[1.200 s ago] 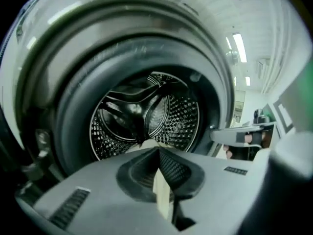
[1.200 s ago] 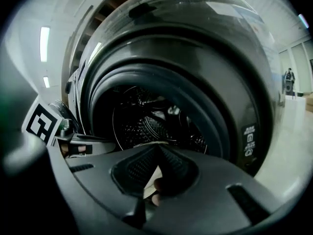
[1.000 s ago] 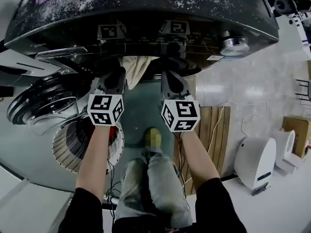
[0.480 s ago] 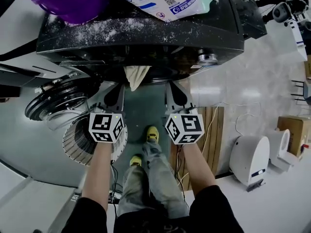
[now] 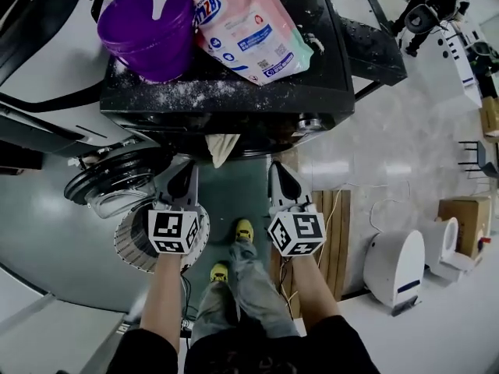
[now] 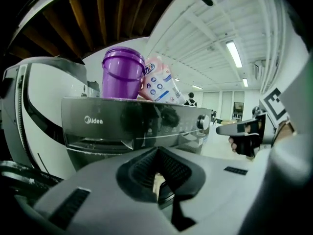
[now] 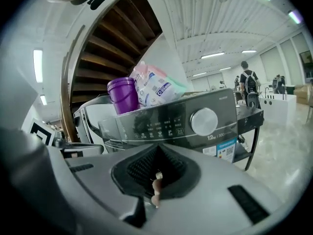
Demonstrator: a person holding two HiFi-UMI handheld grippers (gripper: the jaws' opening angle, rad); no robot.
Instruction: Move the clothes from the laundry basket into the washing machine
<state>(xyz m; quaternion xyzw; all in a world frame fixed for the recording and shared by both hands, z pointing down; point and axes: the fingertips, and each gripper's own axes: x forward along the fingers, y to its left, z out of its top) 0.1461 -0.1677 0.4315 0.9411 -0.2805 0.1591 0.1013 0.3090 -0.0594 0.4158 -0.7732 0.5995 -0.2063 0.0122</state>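
Observation:
The black washing machine [image 5: 195, 96] stands in front of me, its round door [image 5: 117, 184] swung open to the left. A cream cloth [image 5: 221, 146] hangs over the rim of the drum opening. The white mesh laundry basket [image 5: 129, 244] sits on the floor under my left hand. In the head view my left gripper [image 5: 187, 168] and right gripper [image 5: 277, 168] are side by side just below the opening, either side of the cloth. Both are shut, and I see nothing held. The left gripper view shows the shut jaws [image 6: 157, 166] before the control panel [image 6: 122, 121]; the right gripper [image 7: 156, 173] faces the dial [image 7: 204, 121].
A purple bucket [image 5: 148, 26] and a pink detergent pouch [image 5: 242, 29] rest on the machine's top. A wooden pallet [image 5: 339, 224], a white device [image 5: 394, 267] and a cardboard box [image 5: 460, 224] are on the floor to the right. My yellow shoes [image 5: 244, 230] stand between the basket and the pallet.
Both grippers have risen and drawn back from the drum opening. The view has lifted, bringing the bucket and pouch on the machine's top into sight. The cloth stays at the opening.

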